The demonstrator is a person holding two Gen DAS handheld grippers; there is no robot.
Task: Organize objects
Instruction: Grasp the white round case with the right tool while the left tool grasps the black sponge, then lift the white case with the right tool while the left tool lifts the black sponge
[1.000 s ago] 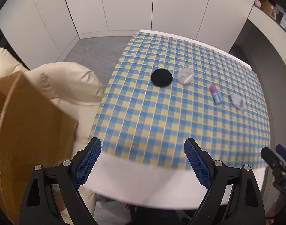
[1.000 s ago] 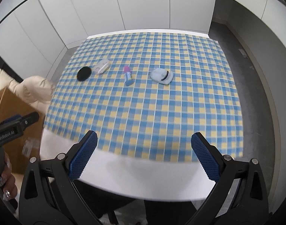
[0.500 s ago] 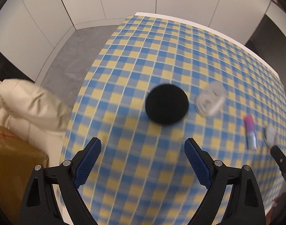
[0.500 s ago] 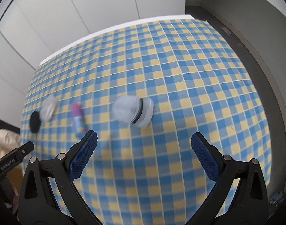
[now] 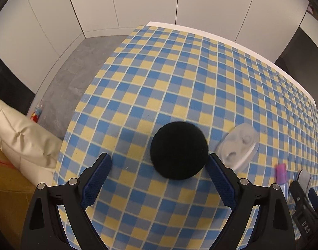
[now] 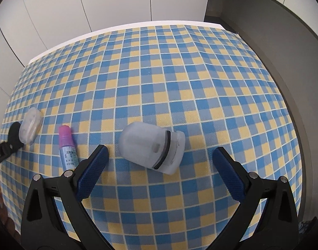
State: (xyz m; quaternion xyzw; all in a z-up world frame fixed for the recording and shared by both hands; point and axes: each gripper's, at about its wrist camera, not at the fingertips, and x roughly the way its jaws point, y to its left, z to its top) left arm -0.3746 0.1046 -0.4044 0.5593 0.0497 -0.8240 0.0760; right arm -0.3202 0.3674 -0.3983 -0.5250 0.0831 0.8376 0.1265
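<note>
Where cabinets point(image 5: 138, 2) stand, checked tablecloth point(image 5: 179, 83).

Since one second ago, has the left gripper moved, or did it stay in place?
Yes. The left gripper has come forward and down over the checked tablecloth, from its near edge to the black round pad.

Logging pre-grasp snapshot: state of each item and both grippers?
black round disc: flat on the cloth, between the open fingers, not gripped
clear case: lying beside the disc, closed
pink-capped bottle: on its side, cap on
frosted white container: on its side, untouched
left gripper: open
right gripper: open, empty
</note>
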